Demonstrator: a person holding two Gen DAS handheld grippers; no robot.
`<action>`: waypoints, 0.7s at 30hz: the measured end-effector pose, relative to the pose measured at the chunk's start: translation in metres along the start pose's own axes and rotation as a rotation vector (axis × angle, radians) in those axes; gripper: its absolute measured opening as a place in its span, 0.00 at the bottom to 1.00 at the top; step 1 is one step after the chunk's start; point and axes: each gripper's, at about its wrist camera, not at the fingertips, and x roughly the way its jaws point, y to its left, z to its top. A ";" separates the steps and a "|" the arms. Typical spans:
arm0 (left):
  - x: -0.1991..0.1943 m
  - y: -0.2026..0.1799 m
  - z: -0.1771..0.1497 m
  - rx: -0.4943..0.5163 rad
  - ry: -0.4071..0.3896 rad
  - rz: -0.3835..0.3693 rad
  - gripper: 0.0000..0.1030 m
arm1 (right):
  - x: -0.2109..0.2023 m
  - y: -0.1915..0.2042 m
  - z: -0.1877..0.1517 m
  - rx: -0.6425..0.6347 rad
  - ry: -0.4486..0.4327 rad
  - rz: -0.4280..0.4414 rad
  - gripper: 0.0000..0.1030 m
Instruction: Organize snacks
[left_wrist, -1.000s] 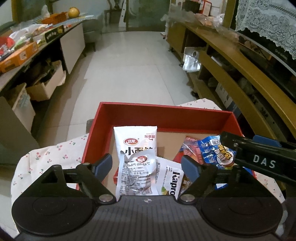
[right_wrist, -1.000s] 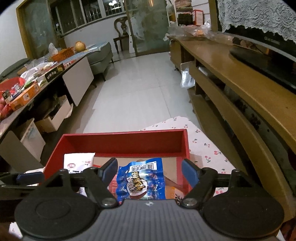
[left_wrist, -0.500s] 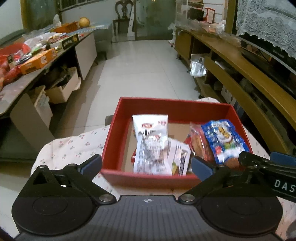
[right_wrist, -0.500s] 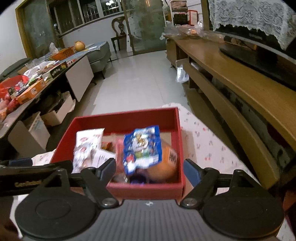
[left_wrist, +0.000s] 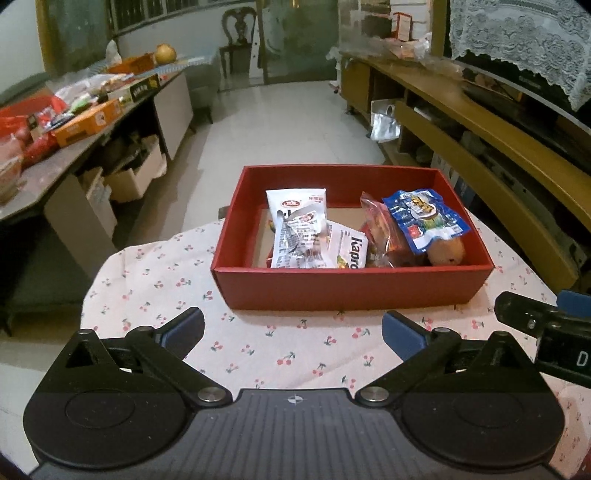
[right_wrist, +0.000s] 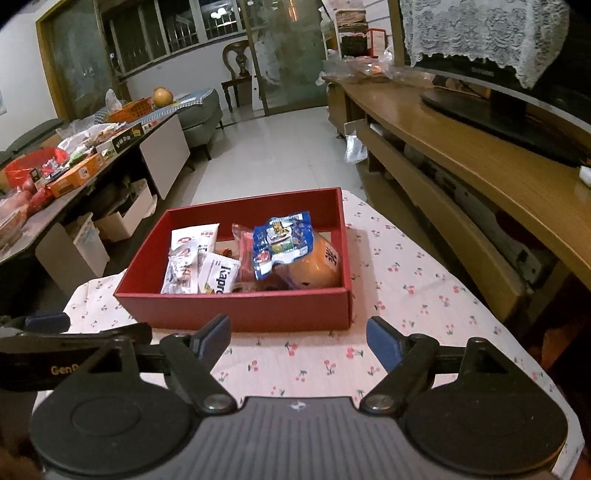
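Now, from the left wrist, the left gripper (left_wrist: 293, 328) has pulled back over the tablecloth (left_wrist: 155, 273), fingers spread and empty; from the right wrist, the right gripper (right_wrist: 298, 334) is likewise withdrawn and empty, the blue packet (right_wrist: 282, 242) released inside the red box (right_wrist: 236, 308), so sorting looks nearly finished.

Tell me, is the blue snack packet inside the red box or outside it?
Inside. The blue snack packet lies within the walls of the red box, on top of other snacks at its right end.
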 end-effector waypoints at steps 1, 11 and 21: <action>-0.003 0.001 -0.003 -0.005 -0.003 -0.011 1.00 | -0.003 0.000 -0.003 -0.001 0.000 -0.002 0.89; -0.016 -0.001 -0.026 -0.001 0.022 -0.033 1.00 | -0.019 0.004 -0.030 -0.023 0.030 -0.023 0.89; -0.030 -0.007 -0.042 0.038 0.015 -0.009 1.00 | -0.028 0.006 -0.045 -0.023 0.046 -0.026 0.89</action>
